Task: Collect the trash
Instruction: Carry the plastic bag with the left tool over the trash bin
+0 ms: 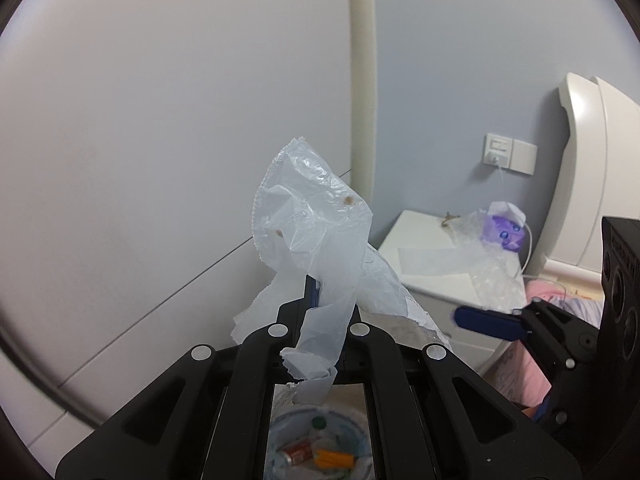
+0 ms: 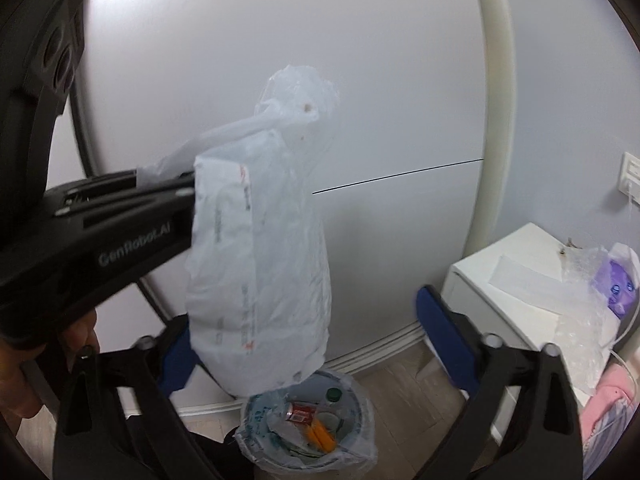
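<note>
Plastic bag (image 2: 260, 248) hanging above lined trash bin (image 2: 308, 432).
Left gripper (image 1: 316, 300) fingers pinched shut on bag; right gripper (image 2: 304, 344) fingers apart, gripping nothing.

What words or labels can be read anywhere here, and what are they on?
"GenRobot.AI": side of the left gripper, as the right wrist view shows it.
Red and grey print on the white plastic bag: too blurred to read.
Red can in the bin: label too small to read.

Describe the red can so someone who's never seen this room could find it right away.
Start at the white cabinet against the wall, then look to the floor beside it for the lined trash bin. The red can lies inside, next to an orange wrapper; it is the only red thing there.
</note>
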A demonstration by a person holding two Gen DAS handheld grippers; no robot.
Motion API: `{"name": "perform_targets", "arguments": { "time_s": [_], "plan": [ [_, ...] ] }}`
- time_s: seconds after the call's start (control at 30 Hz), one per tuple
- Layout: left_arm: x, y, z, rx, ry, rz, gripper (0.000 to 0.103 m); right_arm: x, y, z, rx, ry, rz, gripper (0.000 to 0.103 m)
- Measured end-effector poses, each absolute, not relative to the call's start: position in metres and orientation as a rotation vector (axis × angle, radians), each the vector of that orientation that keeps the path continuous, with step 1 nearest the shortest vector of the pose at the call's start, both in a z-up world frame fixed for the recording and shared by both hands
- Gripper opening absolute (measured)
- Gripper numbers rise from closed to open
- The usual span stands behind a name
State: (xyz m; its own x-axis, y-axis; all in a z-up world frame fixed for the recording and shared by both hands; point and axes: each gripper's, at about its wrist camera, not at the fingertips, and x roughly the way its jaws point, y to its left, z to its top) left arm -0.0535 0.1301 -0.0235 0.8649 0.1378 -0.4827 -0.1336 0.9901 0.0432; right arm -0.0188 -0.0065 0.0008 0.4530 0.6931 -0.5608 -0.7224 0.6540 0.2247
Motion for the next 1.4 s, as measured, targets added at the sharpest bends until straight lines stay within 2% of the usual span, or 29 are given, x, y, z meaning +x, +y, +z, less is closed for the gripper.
{"name": "perform_targets", "arguments": {
  "time_s": [0.07,0.13,0.27,0.4,0.77,1.4],
  "plan": [
    [-0.060,0.135,-0.027,0.001,0.513,0.155,0.001,-0.023,-0.002,-0.002,-0.057,0.686,0.887,0.058],
    [-0.067,0.140,-0.031,-0.010,0.519,0.167,0.001,-0.028,0.002,-0.004,-0.060,0.697,0.899,0.056],
    [-0.074,0.144,-0.037,-0.018,0.527,0.181,0.001,-0.033,0.007,-0.008,-0.058,0.723,0.933,0.029],
    [-0.079,0.150,-0.044,-0.030,0.535,0.192,0.002,-0.037,0.010,-0.013,-0.058,0.743,0.952,0.015],
    [-0.095,0.169,-0.084,-0.086,0.588,0.217,0.002,-0.045,0.021,-0.042,-0.096,0.791,0.985,0.010],
    [-0.090,0.183,-0.207,-0.215,0.775,0.201,0.002,-0.044,0.031,-0.140,-0.192,0.991,0.930,0.008]
  ]
}}
